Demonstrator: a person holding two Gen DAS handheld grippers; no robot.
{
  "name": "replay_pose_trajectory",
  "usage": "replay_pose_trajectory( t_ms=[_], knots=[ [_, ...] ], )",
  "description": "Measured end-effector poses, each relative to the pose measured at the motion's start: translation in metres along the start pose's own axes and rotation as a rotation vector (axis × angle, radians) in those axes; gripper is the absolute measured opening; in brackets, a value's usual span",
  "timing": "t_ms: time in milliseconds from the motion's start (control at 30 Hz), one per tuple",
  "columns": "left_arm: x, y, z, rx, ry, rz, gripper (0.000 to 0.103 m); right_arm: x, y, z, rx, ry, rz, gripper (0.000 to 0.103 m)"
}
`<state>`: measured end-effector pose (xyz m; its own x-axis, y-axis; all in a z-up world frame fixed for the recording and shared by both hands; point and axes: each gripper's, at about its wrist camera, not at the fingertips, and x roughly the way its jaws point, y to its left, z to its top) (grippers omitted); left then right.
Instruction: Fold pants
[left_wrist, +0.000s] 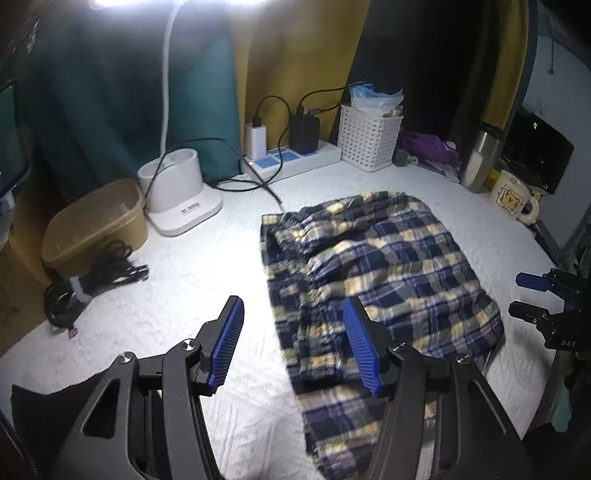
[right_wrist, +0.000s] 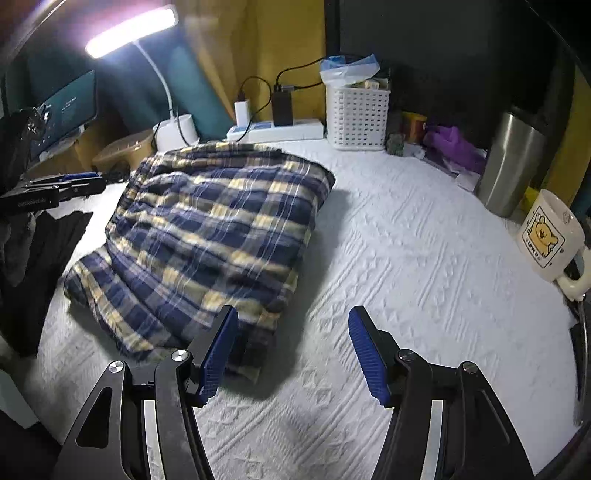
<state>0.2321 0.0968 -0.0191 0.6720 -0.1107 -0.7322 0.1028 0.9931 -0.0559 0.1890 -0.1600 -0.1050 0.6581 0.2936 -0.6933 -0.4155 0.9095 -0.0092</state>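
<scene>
Left wrist view: my left gripper (left_wrist: 293, 345) and right gripper (right_wrist: 291, 349) gape wide, empty; pants (left_wrist: 373, 273) lie bundled mid-cloth (looks nearly folded), so I'd pinch near corners evenly

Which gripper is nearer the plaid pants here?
Left. The left gripper hangs open right over the near edge of the plaid pants, one finger above the cloth. The right gripper is also open, beside their right edge over bare bedspread.
</scene>
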Motion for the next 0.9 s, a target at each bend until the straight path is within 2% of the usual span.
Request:
replay_pose_trajectory(
  t_ms=[267, 567, 900],
  knots=[
    [0.022, -0.01, 0.02, 0.015, -0.009, -0.029, 0.056, 0.014, -0.003, 0.023, -0.006, -0.01, 0.005, 0.064],
    [0.064, -0.009, 0.031, 0.065, 0.041, 0.017, 0.056, 0.046, -0.009, 0.049, -0.01, 0.004, 0.016, 0.064],
    [0.104, 0.008, 0.039, 0.037, 0.093, -0.026, 0.056, 0.097, -0.023, 0.082, 0.037, 0.043, 0.062, 0.064]
  ],
)
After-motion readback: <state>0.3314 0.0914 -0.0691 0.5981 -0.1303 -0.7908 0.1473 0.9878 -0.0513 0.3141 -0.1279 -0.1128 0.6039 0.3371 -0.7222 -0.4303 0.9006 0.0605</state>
